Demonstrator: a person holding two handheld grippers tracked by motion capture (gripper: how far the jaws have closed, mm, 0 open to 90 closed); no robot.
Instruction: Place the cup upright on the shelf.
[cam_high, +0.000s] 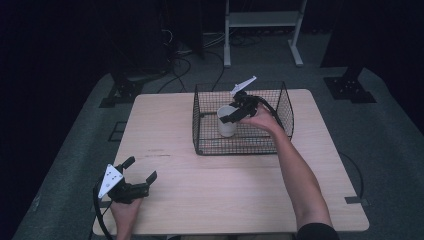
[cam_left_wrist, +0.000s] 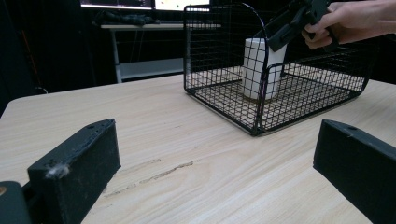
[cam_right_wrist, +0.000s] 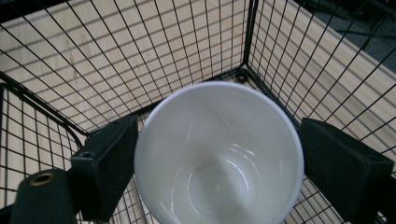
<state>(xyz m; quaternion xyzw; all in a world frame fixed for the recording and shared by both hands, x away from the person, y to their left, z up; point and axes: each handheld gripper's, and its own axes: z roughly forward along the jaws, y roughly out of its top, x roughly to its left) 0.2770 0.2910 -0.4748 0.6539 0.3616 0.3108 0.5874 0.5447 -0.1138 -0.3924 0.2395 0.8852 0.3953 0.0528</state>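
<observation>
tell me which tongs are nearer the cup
Right. The right tongs straddle the cup inside the basket; the left tongs sit open near the table's front left corner, well away.

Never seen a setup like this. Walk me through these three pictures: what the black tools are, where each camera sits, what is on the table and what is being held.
There is no robot here: a person holds a hand-held two-jaw gripper in each hand. The high view looks down from above the person's side of the wooden table. The other two pictures come from small cameras riding on the grippers, looking out along their black jaws.

On the table stands a black wire basket with a white cup upright inside it. The right gripper reaches into the basket, its jaws on either side of the cup; whether they press it, I cannot tell. The cup is empty. The left gripper is near the table's front left corner, jaws open, holding nothing.
</observation>
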